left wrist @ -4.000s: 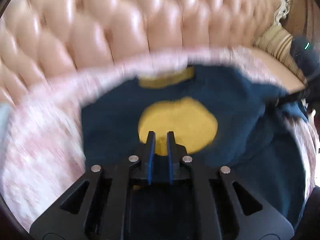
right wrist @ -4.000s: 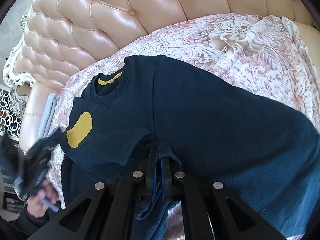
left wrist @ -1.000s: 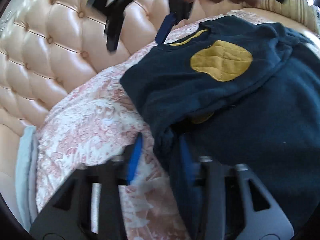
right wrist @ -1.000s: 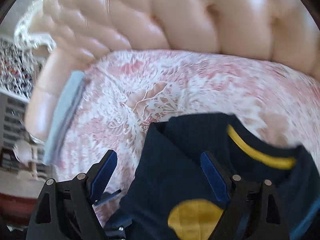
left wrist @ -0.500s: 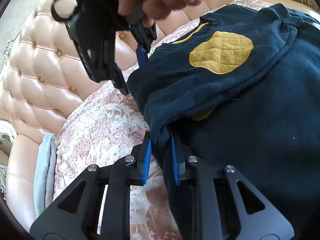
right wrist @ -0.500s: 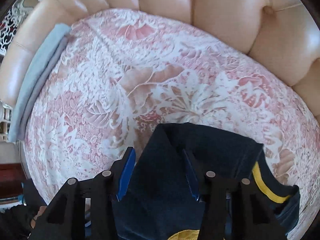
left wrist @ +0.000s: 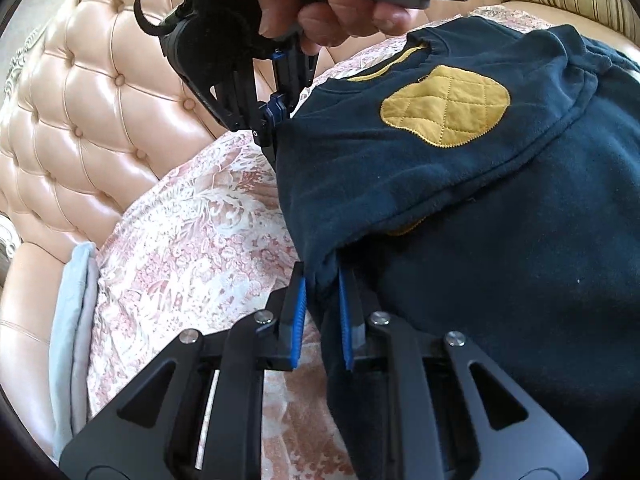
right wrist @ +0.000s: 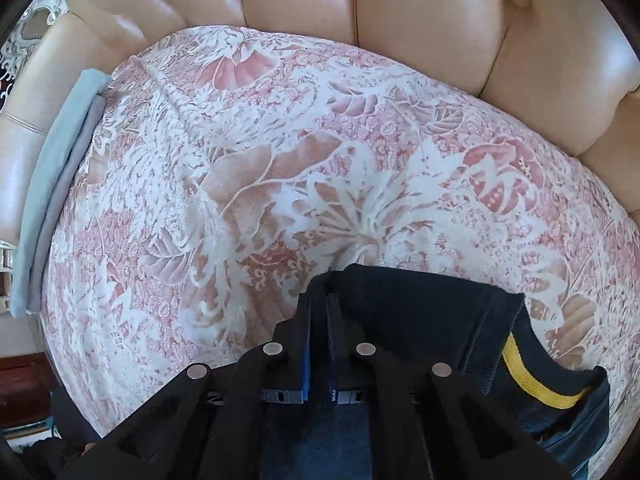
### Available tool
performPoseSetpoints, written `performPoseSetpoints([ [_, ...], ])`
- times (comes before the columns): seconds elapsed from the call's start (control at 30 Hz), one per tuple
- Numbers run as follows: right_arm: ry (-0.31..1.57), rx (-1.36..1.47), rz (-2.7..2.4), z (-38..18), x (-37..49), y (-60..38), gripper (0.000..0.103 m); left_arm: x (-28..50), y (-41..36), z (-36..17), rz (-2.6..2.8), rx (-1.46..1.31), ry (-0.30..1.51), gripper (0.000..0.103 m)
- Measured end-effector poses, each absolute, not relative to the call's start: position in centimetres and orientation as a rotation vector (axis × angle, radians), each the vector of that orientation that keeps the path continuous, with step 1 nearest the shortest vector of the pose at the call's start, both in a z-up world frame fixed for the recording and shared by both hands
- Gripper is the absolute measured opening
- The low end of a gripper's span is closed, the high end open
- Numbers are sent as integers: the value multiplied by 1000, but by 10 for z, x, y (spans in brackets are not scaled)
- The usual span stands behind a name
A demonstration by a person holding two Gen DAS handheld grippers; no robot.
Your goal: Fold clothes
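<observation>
Navy sweater (left wrist: 500,220) is spread on the floral sofa cover (left wrist: 192,240). Its near edge is being closed on by left tongs (left wrist: 322,312); its shoulder corner is pinched by right tongs (right wrist: 318,320).

The right gripper (right wrist: 318,320), whose jaws stood wide apart over the shoulder corner of the navy sweatshirt (left wrist: 460,220) 1 second ago, has come down and clamped that corner tight. The left gripper (left wrist: 322,304), 4 seconds ago pinched shut over the yellow quilted patch (left wrist: 444,106), now sits at the folded edge lower down, its jaws closing with a bunch of that edge between them. The blur has cleared.
</observation>
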State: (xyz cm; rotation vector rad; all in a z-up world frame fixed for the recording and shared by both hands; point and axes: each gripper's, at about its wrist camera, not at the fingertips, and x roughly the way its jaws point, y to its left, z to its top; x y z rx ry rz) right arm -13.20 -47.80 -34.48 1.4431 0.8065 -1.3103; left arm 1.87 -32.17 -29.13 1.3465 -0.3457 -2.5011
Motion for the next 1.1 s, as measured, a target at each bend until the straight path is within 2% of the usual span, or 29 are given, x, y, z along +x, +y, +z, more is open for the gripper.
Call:
performPoseSetpoints([
  [0.27,784,1455,-1313,-349,-134,-480,6,15,-326,-289,-2516,1353,-276,17],
  [0.77,730,1483,-1307,-357,-140,-476,7,18,-327,-286,-2510,1348,-283,18],
  [0.93,646,1496,-1328,-345,-150,-480,12,19,-325,-287,-2503,1334,-301,24],
  [0.97,620,1485,-1340,-338,-154,-479,19,19,-325,-287,-2501,1332,-306,30],
  [1.0,595,1475,-1353,-331,-158,-478,33,19,-324,-287,-2499,1327,-313,32],
  [1.03,569,1464,-1365,-324,-161,-476,42,20,-324,-287,-2499,1324,-315,32],
  [1.07,543,1447,-1380,-315,-166,-476,55,20,-324,-287,-2498,1321,-317,37],
  [1.1,517,1430,-1396,-306,-171,-476,60,21,-323,-287,-2495,1316,-319,46],
])
